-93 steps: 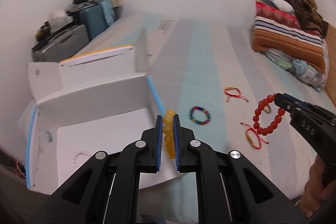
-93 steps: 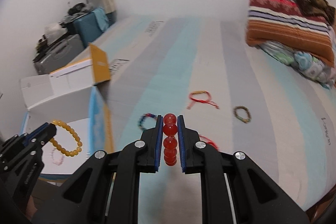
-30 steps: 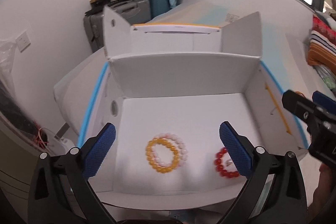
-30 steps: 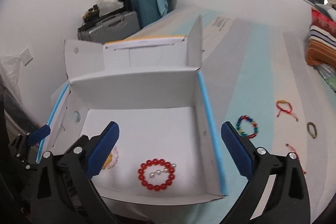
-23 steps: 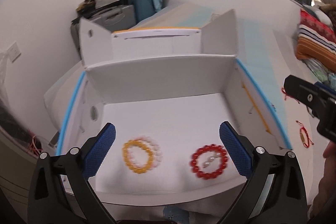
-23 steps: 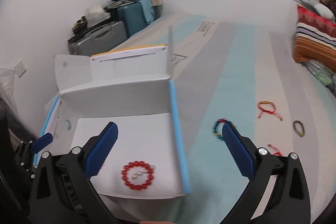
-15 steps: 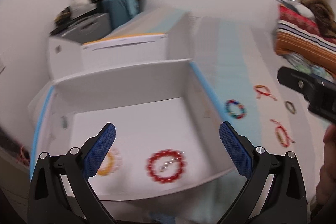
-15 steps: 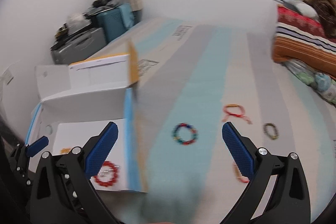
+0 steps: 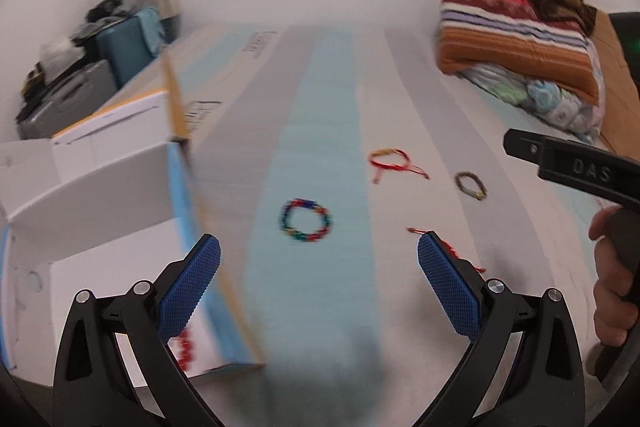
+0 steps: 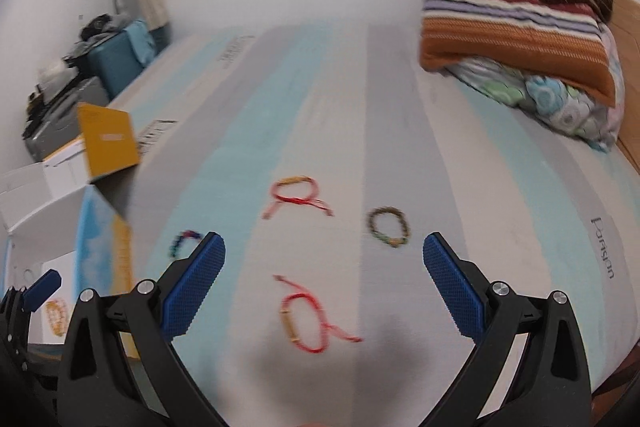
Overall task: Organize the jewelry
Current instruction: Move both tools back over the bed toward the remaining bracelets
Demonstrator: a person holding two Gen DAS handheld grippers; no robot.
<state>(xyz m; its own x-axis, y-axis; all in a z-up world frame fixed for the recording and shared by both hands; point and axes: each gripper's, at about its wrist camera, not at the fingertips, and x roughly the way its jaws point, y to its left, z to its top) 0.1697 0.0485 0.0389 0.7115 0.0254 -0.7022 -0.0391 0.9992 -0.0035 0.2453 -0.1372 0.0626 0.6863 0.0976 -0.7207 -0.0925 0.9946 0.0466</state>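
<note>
Both grippers are open and empty above the striped bed. My left gripper [image 9: 319, 259] faces a multicoloured bead bracelet [image 9: 306, 219]; a red cord bracelet [image 9: 390, 161] and a dark bead bracelet [image 9: 471, 185] lie beyond it. My right gripper [image 10: 324, 263] hovers over a second red cord bracelet [image 10: 308, 323]; the first cord bracelet [image 10: 294, 195], the dark one [image 10: 389, 225] and the multicoloured one [image 10: 185, 241] lie further off. The white box [image 9: 104, 179] at left holds a red bead bracelet [image 9: 183, 349] and a yellow one [image 10: 56, 315].
Folded striped blankets [image 10: 516, 23] and pillows are stacked at the far right of the bed. Suitcases and clutter [image 9: 80, 67] stand by the wall behind the box. The right gripper's body [image 9: 576, 167] crosses the right edge of the left wrist view.
Both grippers let go of their bead bracelets in the box, opened, and swung right from the box to over the bracelets on the bed.
</note>
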